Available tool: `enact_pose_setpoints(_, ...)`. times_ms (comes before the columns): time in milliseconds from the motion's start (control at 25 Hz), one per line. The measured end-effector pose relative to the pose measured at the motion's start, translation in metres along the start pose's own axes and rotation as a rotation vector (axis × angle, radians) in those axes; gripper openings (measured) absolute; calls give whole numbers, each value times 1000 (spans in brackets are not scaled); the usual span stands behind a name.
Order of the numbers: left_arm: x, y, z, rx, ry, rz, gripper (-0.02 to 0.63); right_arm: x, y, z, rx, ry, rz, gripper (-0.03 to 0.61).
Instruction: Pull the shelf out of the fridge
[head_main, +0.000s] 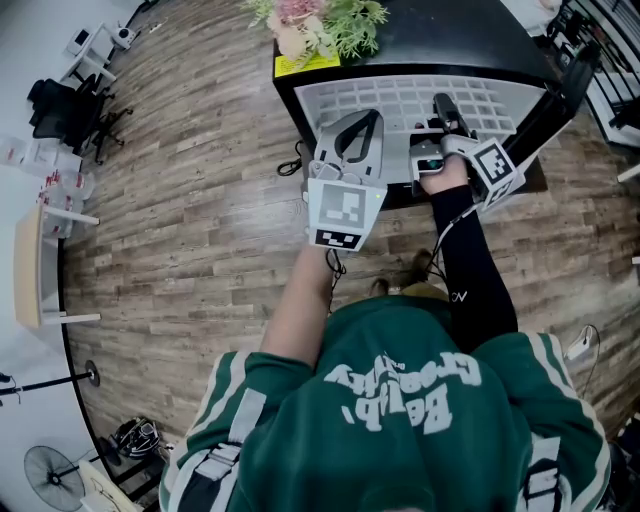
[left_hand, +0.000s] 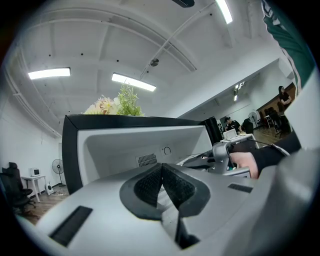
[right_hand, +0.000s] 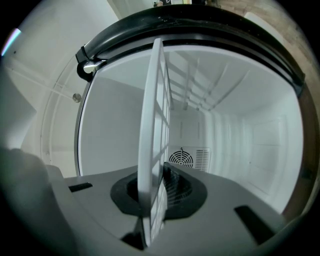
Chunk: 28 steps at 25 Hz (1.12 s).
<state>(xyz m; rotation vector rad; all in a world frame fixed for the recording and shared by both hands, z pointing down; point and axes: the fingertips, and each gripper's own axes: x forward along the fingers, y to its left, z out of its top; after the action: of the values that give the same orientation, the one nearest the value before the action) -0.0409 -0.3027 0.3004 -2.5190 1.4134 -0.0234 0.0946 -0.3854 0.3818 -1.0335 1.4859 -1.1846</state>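
The white grid shelf (head_main: 400, 100) sticks partway out of the small black fridge (head_main: 450, 35), seen from above in the head view. My right gripper (head_main: 443, 105) is shut on the shelf's front edge. In the right gripper view the shelf (right_hand: 156, 95) runs edge-on between the dark pads (right_hand: 172, 187), and the white fridge interior (right_hand: 240, 130) lies behind it. My left gripper (head_main: 352, 128) hovers over the shelf's left part. Its jaws (left_hand: 161, 186) are shut with nothing held. The left gripper view also shows the fridge opening (left_hand: 130, 145) and the right gripper (left_hand: 222, 154) in a hand.
A bunch of flowers (head_main: 320, 22) stands on the fridge top. The open fridge door (head_main: 555, 95) angles out at the right. Wooden floor surrounds the fridge. An office chair (head_main: 60, 105), a light table (head_main: 30, 265) and a floor fan (head_main: 55, 475) stand far left.
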Motion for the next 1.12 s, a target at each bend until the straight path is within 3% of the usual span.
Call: enact_pose_setpoints(1120, -12, -26, -5, 17, 60, 26, 15, -16, 3, -4, 40, 41, -16, 41)
